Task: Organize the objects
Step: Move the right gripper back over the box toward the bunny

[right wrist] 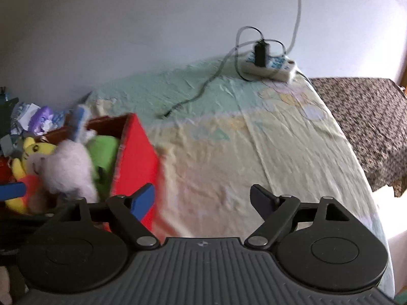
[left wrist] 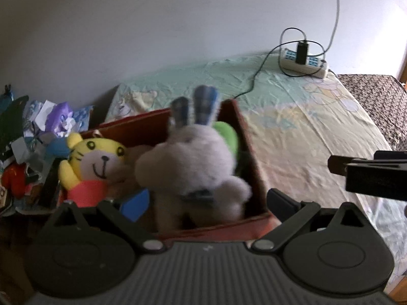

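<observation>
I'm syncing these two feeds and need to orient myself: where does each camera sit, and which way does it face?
Left wrist: sits on the left gripper, looking over the red box of plush toys, grey bunny in the middle; its open fingers and the right gripper's tip at the right edge show.
Right wrist: sits on the right gripper, facing the bed sheet right of the box; its open fingers show.
Shared: box, bunny, yellow tiger plush, power strip.

Black linkage tool (right wrist: 203, 200), ribbed grey body, blue pads (right wrist: 143, 199)
</observation>
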A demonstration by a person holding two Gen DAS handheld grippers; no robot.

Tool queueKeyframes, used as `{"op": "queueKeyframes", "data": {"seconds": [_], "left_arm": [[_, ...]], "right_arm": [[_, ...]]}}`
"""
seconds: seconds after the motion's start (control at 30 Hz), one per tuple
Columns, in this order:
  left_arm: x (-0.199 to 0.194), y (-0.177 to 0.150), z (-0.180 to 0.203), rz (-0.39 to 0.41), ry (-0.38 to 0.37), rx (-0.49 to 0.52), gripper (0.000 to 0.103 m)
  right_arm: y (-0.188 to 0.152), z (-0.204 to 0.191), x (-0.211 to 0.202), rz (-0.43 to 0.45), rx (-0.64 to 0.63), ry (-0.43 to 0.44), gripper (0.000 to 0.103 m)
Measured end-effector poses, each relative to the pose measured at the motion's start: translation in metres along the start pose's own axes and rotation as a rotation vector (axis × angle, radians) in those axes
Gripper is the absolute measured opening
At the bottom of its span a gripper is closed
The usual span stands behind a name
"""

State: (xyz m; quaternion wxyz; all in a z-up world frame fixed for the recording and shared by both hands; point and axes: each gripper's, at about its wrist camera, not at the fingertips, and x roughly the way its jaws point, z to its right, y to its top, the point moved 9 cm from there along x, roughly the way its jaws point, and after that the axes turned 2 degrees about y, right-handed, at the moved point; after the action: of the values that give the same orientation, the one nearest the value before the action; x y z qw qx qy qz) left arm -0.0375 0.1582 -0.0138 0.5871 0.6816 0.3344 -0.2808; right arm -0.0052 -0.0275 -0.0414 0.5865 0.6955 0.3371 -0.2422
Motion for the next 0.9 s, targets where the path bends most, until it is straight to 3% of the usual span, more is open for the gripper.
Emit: {"op": "queueKeyframes", "data": {"seconds": [0.27, 0.57, 0.9], "left_arm": [[0.006, 0.006, -0.049, -0.001, 0.03, -0.004, 0.099], [0.017, 0.01, -0.114, -0.04, 0.129, 0.028, 0.099], [0.025, -0.007, -0.134, -0.084, 0.076, -0.077, 0.1]], "right_arm": [[0.016, -0.057, -0.002, -0.014, -0.071, 0.019, 0.091], [0.021, -0.11, 0.009, -0.048, -0.104, 0.055, 0.092], [0.01, -0.134, 0.023, -0.097, -0.109, 0.093, 0.092]]}}
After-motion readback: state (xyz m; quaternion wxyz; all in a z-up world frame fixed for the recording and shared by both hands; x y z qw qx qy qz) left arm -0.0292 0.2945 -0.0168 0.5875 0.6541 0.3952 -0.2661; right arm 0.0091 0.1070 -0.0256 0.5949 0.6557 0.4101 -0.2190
